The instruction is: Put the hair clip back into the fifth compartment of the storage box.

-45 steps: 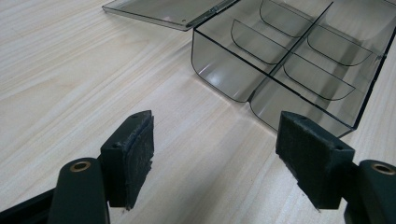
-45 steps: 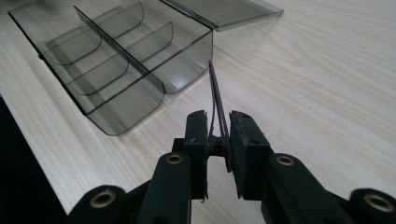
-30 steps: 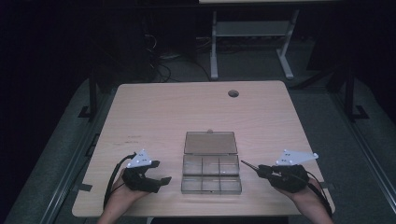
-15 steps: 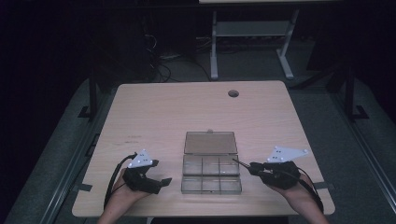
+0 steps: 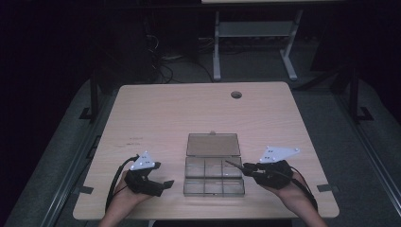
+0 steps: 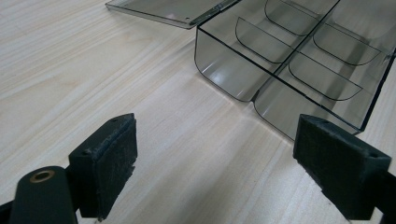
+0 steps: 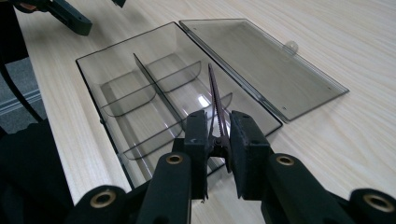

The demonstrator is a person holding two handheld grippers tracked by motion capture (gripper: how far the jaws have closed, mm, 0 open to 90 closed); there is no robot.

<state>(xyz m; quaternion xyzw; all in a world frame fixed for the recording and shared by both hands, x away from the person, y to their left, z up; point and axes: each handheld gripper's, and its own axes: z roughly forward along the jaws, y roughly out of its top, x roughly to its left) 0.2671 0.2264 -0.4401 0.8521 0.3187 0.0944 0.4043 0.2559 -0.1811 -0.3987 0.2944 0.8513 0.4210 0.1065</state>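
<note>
Nearest the person, the right hand-held gripper (image 5: pixel 241 166) is clamped on a thin, dark, toothed blade-like tool (image 7: pixel 215 100) — its pads pinch the tool's near end, and the tip juts out over the clear compartment box (image 5: pixel 213 176). In the right gripper view the tool's point hangs above the box's middle dividers; whether it touches them I cannot tell. At the box's other side, the left hand-held gripper (image 5: pixel 166 184) rests low on the bench (image 5: pixel 179 109) just beside the box's left wall, its jaws having just spread to their widest, with nothing between the pads (image 6: pixel 116 154). Beyond the box, its hinged lid (image 5: pixel 213 144) lies flat and open on the bench. Farther off is a round hole (image 5: pixel 236 94) near the bench's far edge.
</note>
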